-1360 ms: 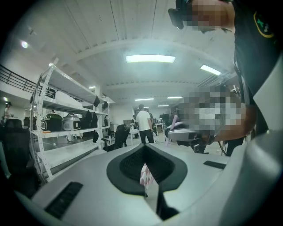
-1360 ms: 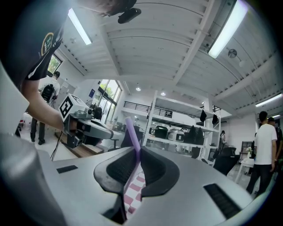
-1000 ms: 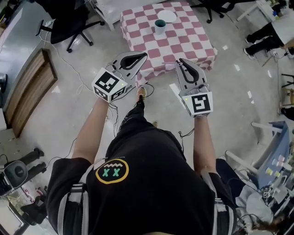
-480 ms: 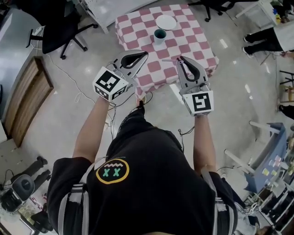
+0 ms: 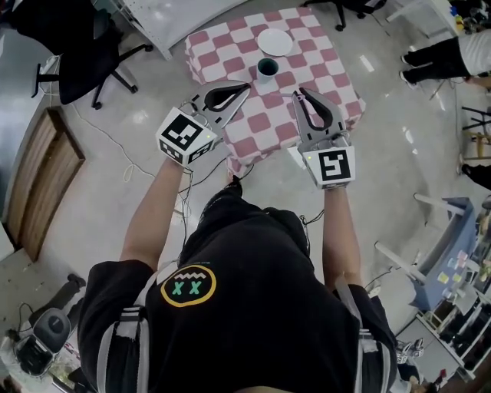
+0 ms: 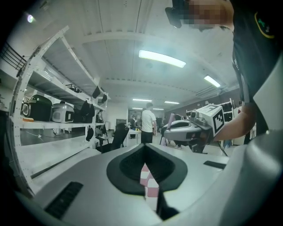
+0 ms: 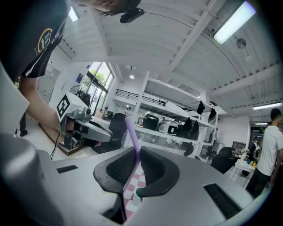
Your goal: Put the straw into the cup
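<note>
A teal cup (image 5: 267,69) stands on a table with a pink-and-white checked cloth (image 5: 322,57), next to a white plate (image 5: 275,41). My right gripper (image 5: 298,93) hangs above the table's near edge, shut on a purple straw (image 7: 131,137) that sticks up past its jaws. Through the gap under those jaws I see the cup's rim (image 7: 138,192). My left gripper (image 5: 245,86) is level with it to the left, shut with nothing in it (image 6: 144,148). In the left gripper view the straw (image 6: 170,120) rises from the right gripper (image 6: 192,130).
A black office chair (image 5: 92,46) and a white table (image 5: 146,14) stand left of the checked table. A wooden panel (image 5: 38,192) lies at the far left. Shelves with cookers (image 7: 159,126) line one side. A person in a white shirt (image 6: 148,126) stands far off.
The checked table has come nearer, and both grippers now hang over its near edge. Both stay shut, and the straw remains in the right one.
</note>
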